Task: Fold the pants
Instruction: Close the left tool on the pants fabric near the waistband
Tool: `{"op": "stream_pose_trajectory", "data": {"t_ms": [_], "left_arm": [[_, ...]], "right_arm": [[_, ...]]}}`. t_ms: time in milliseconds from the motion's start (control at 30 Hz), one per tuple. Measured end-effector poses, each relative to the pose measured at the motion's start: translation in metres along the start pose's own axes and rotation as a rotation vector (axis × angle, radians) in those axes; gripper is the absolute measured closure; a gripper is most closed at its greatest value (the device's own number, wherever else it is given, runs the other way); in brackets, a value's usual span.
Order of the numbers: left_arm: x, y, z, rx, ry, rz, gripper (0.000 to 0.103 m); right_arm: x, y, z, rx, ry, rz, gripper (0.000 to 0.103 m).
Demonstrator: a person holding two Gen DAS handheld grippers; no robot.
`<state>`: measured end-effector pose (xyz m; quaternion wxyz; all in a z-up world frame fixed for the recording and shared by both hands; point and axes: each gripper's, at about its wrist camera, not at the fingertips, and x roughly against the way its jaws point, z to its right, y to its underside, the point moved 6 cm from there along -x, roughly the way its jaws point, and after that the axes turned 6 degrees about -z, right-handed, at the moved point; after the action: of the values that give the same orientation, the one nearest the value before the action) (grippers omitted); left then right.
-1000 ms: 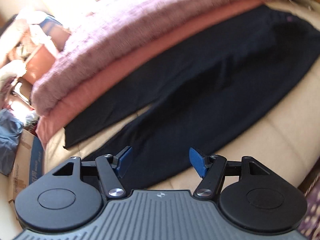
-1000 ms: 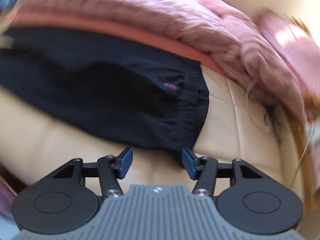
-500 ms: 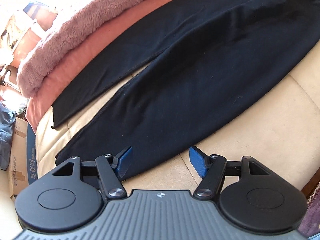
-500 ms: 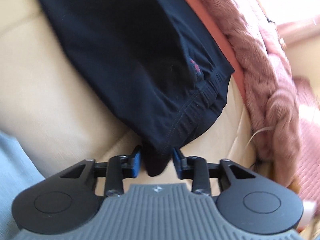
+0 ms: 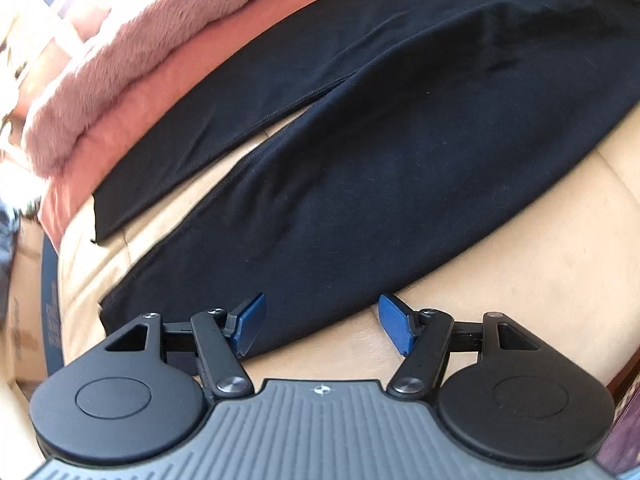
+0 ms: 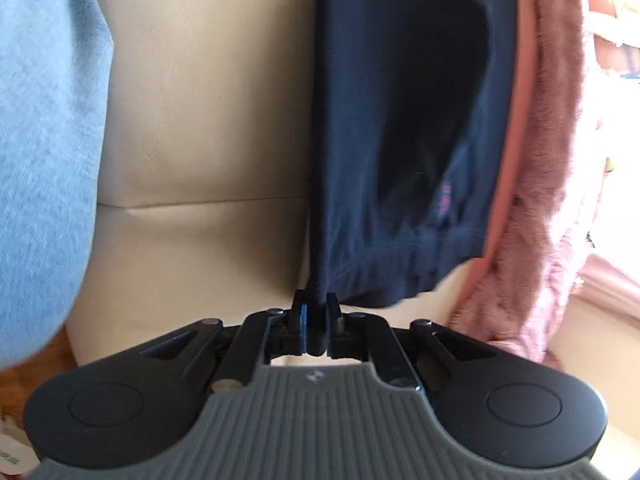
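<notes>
While the right gripper (image 6: 315,330) fingers clamp the pants (image 6: 400,120) waistband corner, the left gripper (image 5: 320,326) fingers stand apart over the near leg hem.

The black pants (image 5: 360,168) lie spread flat on a beige leather cushion (image 5: 520,280), legs slightly parted toward the left, waistband to the right. A near waistband corner is pinched and lifted off the cushion.

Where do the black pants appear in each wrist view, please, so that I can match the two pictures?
Left wrist view: the black pants spread across the middle, both legs running to hems at lower left.
Right wrist view: their waistband end sits right of centre, reaching down to the gripper.
Shared landmark: the fuzzy pink blanket beyond the pants.
</notes>
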<state>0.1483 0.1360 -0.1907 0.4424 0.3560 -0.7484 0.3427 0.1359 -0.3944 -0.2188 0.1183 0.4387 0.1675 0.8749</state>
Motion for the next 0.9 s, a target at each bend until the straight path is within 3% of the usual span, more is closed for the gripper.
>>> {"op": "stream_pose_trajectory", "data": {"t_ms": [133,333,433,567,733,900], "left_arm": [[0.006,0.009,-0.003,-0.155,-0.034,0.031,0.026],[-0.007,0.027,0.001,-0.466,-0.173,0.011,0.026],[-0.019,0.036,0.004,-0.560,-0.265,0.015,0.027],[-0.029,0.036,0.005,-0.559,-0.326,0.056,0.028],[-0.033,0.034,0.000,-0.546,-0.341,0.083,0.028],[-0.035,0.032,0.004,-0.495,-0.377,0.067,0.045]], "right_arm": [[-0.004,-0.005,0.006,-0.055,-0.040,-0.004,0.100],[-0.007,-0.007,0.009,-0.121,-0.061,-0.022,0.100],[-0.008,-0.007,0.007,-0.131,-0.067,-0.032,0.100],[-0.007,-0.005,0.005,-0.149,-0.076,-0.039,0.100],[-0.009,-0.007,0.005,-0.151,-0.087,-0.053,0.100],[-0.011,-0.008,0.006,-0.162,-0.094,-0.065,0.100]]}}
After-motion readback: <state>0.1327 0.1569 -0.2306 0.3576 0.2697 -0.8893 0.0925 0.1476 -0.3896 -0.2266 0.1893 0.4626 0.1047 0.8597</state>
